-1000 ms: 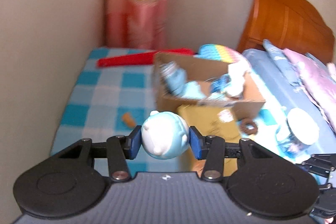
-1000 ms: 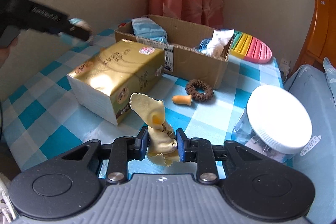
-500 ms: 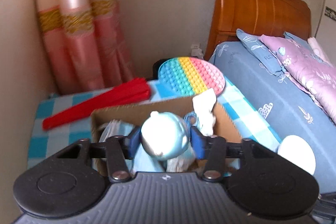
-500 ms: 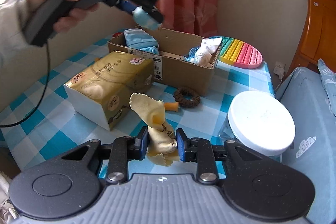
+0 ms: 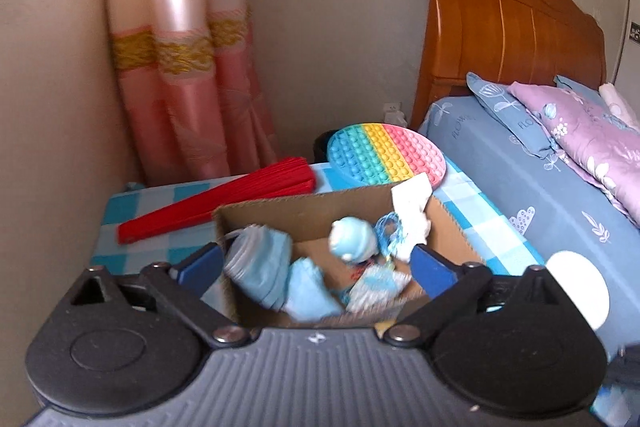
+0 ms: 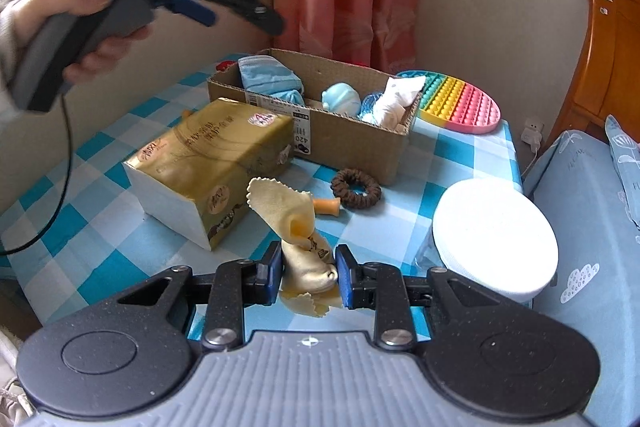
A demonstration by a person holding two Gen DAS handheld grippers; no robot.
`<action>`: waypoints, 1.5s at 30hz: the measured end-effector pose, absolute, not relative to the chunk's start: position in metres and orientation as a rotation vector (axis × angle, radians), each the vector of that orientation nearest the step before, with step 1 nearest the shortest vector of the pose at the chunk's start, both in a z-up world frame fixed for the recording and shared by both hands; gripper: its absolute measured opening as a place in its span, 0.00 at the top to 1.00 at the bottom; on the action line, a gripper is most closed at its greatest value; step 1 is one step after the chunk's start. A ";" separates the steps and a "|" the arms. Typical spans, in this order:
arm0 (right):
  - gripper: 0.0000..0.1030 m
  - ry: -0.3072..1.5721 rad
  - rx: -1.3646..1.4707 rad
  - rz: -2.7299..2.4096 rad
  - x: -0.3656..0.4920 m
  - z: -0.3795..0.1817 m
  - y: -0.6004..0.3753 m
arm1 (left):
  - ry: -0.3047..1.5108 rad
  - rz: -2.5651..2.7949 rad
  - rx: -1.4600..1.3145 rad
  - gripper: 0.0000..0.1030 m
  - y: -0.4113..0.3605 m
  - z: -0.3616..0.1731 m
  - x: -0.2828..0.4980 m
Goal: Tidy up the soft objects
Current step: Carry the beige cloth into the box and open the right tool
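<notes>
Over box (image 5: 304,215), opening jaws empty.

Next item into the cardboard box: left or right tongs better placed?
Right. The right tongs already clamp the yellow cloth, ready for the cardboard box. The left tongs hang opening and empty over it.

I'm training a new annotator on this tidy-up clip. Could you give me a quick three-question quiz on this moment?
1. True or false: the right tongs grip the yellow cloth.
2. Where does the blue plush toy lie? A) in the cardboard box B) on the tissue pack C) between the left tongs
3. What brown ring lies in front of the box?

Key: 1 true; 2 A; 3 the hair scrunchie.
</notes>
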State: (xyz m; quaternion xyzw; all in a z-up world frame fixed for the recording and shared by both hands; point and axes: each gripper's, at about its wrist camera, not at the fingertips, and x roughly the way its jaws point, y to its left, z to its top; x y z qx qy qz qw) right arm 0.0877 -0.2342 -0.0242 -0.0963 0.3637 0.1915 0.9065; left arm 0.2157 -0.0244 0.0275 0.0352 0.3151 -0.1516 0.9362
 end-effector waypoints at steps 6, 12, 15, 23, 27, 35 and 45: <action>0.69 0.750 -0.215 0.402 0.100 -0.016 -0.228 | 0.628 -0.240 0.086 0.01 -0.004 0.022 0.169; 0.69 0.719 -0.272 0.415 0.123 0.002 -0.217 | 0.687 -0.211 0.065 0.01 0.011 0.004 0.140; 0.69 0.701 -0.284 0.394 0.143 0.010 -0.211 | 0.686 -0.212 0.047 0.01 0.016 -0.002 0.129; 0.69 0.690 -0.314 0.381 0.204 0.028 -0.196 | 0.663 -0.136 0.105 0.01 0.018 -0.015 0.101; 0.68 0.677 -0.309 0.364 0.234 0.036 -0.189 | 0.691 -0.125 0.079 0.01 0.024 -0.022 0.098; 0.11 0.651 -0.294 0.311 0.247 0.036 -0.184 | 0.692 -0.098 0.065 0.01 0.032 -0.022 0.095; 0.00 0.671 -0.301 0.284 0.198 0.036 -0.185 | 0.694 -0.102 0.041 0.01 0.039 -0.025 0.094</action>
